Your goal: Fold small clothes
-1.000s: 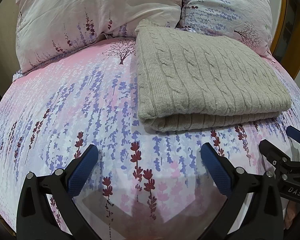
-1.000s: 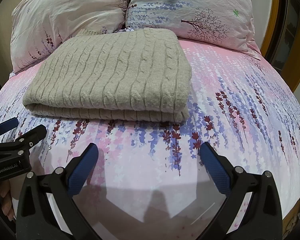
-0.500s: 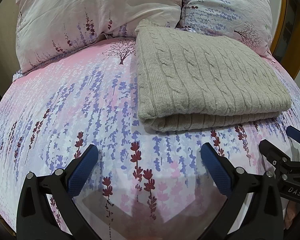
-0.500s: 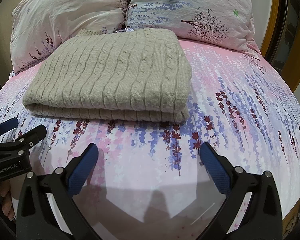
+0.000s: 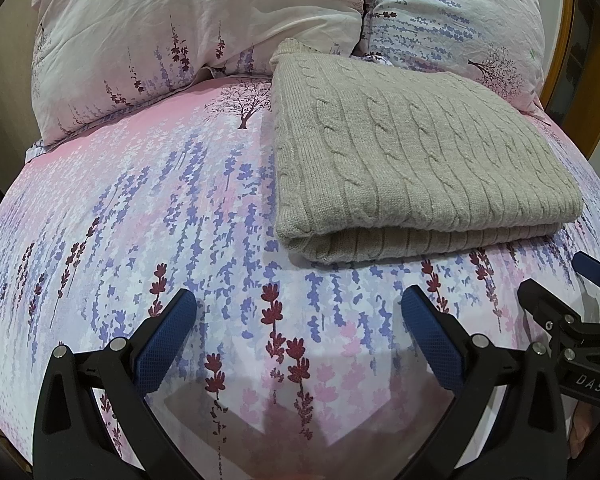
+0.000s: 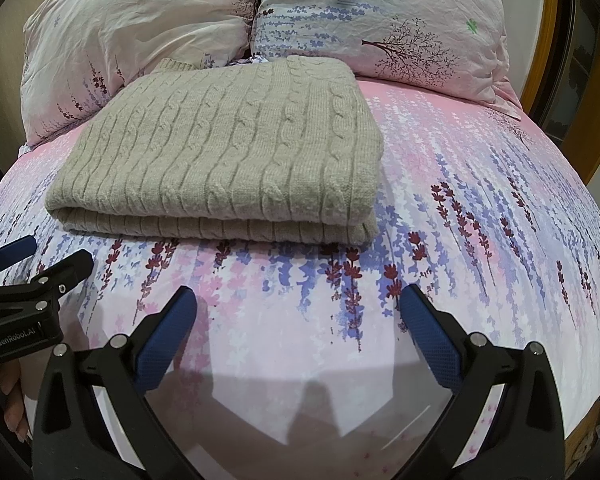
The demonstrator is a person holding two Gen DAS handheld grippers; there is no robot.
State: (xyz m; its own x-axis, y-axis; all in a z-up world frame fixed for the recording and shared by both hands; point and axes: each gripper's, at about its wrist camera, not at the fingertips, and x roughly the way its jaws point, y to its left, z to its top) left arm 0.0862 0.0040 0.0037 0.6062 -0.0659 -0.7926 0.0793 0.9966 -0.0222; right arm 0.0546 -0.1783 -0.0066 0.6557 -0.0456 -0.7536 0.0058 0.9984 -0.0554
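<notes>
1. We see a beige cable-knit sweater (image 5: 412,168) lying folded into a neat rectangle on the bed, its doubled layers showing along the near edge, its far end touching the pillows.

2. From the left wrist camera the sweater sits ahead and to the right of our left gripper (image 5: 298,320); its near fold lies beyond the fingertips, apart from them, with patterned sheet between.

3. From the right wrist camera the same sweater (image 6: 228,156) sits ahead and to the left of our right gripper (image 6: 298,318), again clear of the fingertips and not touched.

4. Our left gripper's jaws stand wide apart with nothing between them; the blue pads (image 5: 164,344) hover over the sheet.

5. Our right gripper's jaws are likewise spread wide and hold nothing; one blue pad (image 6: 430,336) shows over the sheet.

6. Each gripper shows at the edge of the other's view: the right one at the lower right of the left camera, the left one (image 6: 36,264) at the lower left of the right camera, both nearer to us than the sweater.

7. The floral bedsheet (image 5: 140,208), pink and white with purple and dark red sprigs, covers the bed under everything.

8. Two matching pillows (image 6: 140,28) lean side by side at the head, behind the sweater.

9. A wooden bed frame (image 6: 550,20) curves along the right side.
</notes>
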